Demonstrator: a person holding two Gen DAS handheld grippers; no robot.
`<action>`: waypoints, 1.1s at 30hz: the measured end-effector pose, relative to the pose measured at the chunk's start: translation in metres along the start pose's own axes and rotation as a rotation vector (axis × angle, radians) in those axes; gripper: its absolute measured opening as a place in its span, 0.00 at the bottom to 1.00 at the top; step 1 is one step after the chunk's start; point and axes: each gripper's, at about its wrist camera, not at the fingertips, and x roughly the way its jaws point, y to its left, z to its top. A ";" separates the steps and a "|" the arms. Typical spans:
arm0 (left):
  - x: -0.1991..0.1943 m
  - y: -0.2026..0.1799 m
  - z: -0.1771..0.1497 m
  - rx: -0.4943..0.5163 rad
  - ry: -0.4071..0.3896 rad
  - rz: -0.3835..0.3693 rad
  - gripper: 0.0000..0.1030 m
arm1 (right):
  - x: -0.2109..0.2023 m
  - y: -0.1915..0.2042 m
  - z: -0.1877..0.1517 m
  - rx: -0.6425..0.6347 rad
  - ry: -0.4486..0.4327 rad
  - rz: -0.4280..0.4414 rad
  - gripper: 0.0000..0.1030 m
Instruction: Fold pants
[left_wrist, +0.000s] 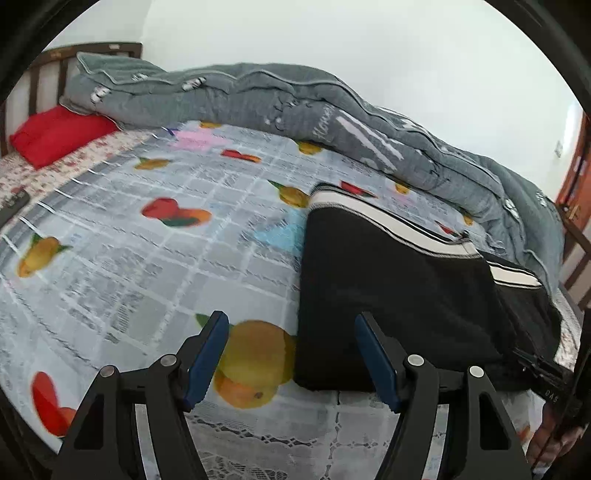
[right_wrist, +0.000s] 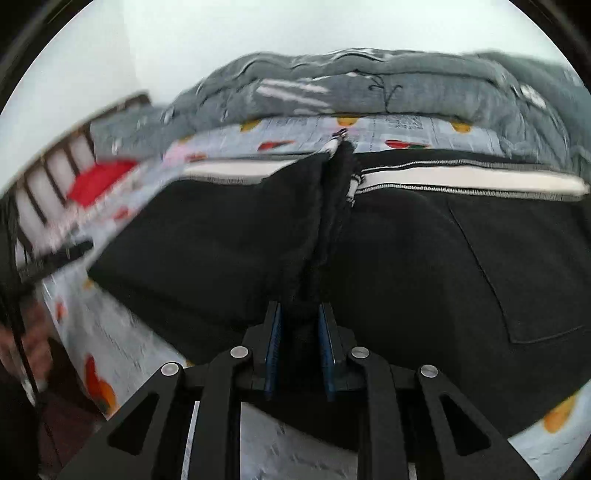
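The pants (left_wrist: 388, 280) are seen as matt black knit cloth, trimmed with a smooth white band edged in grey stitching. The bed sheet (left_wrist: 147, 266) is shown as thin, smooth printed cloth. The quilt (left_wrist: 258, 96) is made of thick, soft grey padded fabric. The headboard (left_wrist: 44, 70) is made of dark wood. Each claw (left_wrist: 291, 354) is built of matt black plastic, with blue ridged pads (left_wrist: 207, 354) and dull metal pins.

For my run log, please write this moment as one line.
task: fold pants | left tool: open, empty | right tool: shut on black pants | surface: fruit-print bedsheet
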 end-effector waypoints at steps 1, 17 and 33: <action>0.004 0.000 -0.002 0.002 0.009 -0.011 0.67 | -0.004 -0.003 0.002 0.007 0.004 0.012 0.19; 0.004 0.007 0.001 0.031 0.005 -0.027 0.67 | 0.053 -0.043 0.070 0.226 0.052 0.028 0.22; 0.027 0.012 0.003 -0.043 0.061 -0.152 0.67 | 0.007 -0.025 0.022 0.104 -0.021 -0.035 0.18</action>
